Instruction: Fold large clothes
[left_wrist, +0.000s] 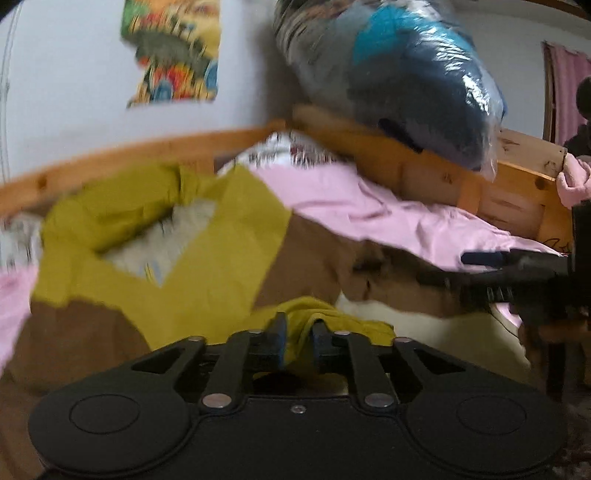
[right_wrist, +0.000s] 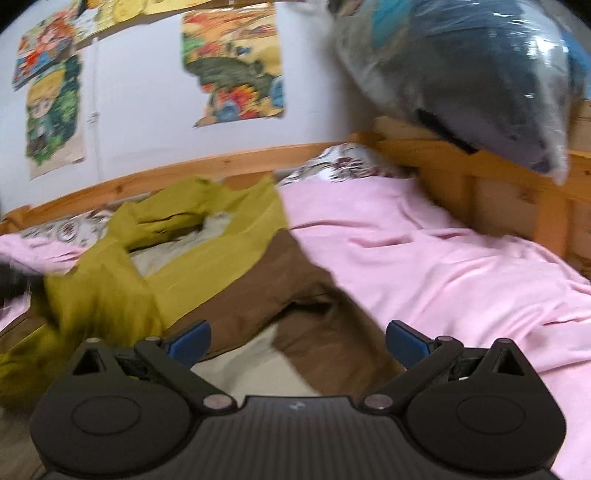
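Pink sheet (right_wrist: 424, 258) under the yellow-brown garment (left_wrist: 207, 258), left gripper (left_wrist: 298, 334) fingers pinching it, right gripper (right_wrist: 298, 341) fingers spread.

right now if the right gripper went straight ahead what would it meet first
The right gripper, jaws open and empty, points at the brown part of the garment lying on the bed, with a cream patch just below it. It would likely meet that cloth first, though blur leaves the depth unclear.

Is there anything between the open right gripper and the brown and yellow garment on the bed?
Nothing visible. The right gripper hangs open directly above the garment, with only brown cloth and its pale lining beneath. The left gripper is already shut on a yellow fold, off to the side.
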